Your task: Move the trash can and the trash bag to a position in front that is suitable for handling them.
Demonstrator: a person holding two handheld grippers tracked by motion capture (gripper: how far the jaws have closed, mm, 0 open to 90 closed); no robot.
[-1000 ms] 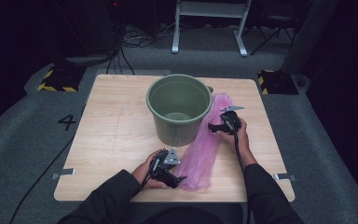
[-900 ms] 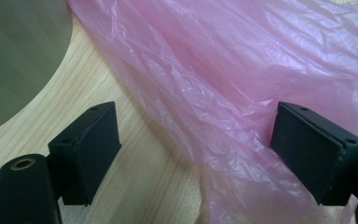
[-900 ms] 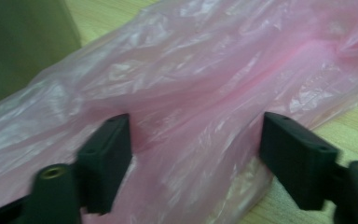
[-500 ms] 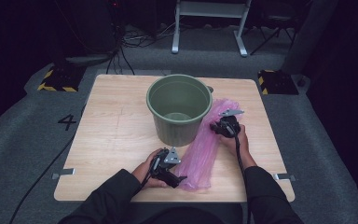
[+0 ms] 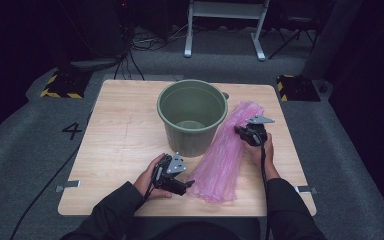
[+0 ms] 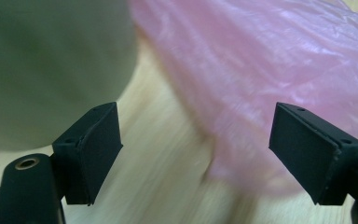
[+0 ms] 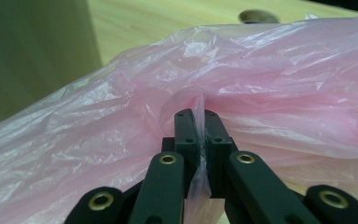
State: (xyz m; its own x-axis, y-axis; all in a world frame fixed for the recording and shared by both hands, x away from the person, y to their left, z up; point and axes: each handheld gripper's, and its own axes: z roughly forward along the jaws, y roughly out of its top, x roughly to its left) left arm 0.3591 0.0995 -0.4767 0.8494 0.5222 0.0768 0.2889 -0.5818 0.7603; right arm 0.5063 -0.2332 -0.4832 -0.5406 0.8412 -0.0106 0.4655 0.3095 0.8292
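Two grippers | right gripper (image 7: 198, 123) just pinched pink bag (image 7: 270, 79); left gripper (image 6: 196, 149) wide, beside it

The tongs (image 7: 200, 135) have just closed on a fold of the pink plastic bag (image 7: 270, 74) beside the green bucket (image 7: 32, 56).

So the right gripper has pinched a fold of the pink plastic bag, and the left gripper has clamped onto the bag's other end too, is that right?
Not quite. The right gripper is indeed shut on a fold of the pink plastic bag, having just closed. But the left gripper grips nothing: the left gripper view shows its jaws standing wide apart over the table, with the bag's end beyond them and untouched.
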